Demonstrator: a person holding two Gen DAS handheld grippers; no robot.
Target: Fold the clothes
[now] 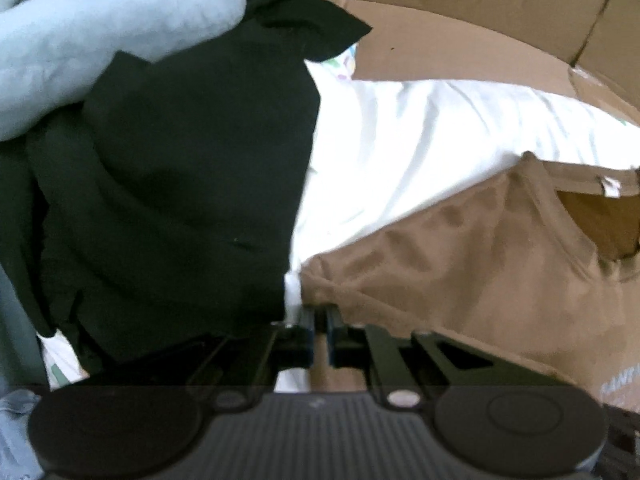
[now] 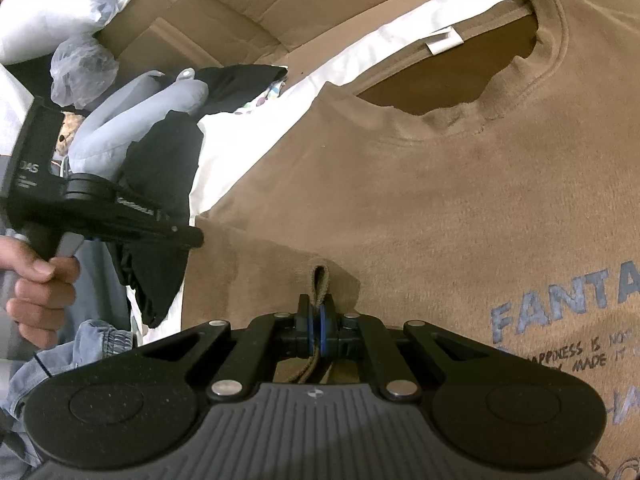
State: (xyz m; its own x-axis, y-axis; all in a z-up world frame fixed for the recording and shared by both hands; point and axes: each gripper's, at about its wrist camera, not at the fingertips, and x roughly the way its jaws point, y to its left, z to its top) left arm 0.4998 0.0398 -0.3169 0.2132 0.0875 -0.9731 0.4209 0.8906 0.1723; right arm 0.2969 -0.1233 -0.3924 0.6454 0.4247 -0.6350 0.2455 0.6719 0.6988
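A brown T-shirt with blue lettering lies front up on a white sheet, its neckline and white label at the upper right. My right gripper is shut on a small raised fold of the shirt's sleeve area. My left gripper has its jaws nearly together on the brown T-shirt at its edge, where it meets the white sheet. In the right wrist view the left gripper reaches in from the left to the sleeve edge, held by a person's hand.
A black garment and a light blue garment are piled just left of the shirt. Cardboard boxes stand behind. Plastic bags sit at the far left, and a denim garment lies at the lower left.
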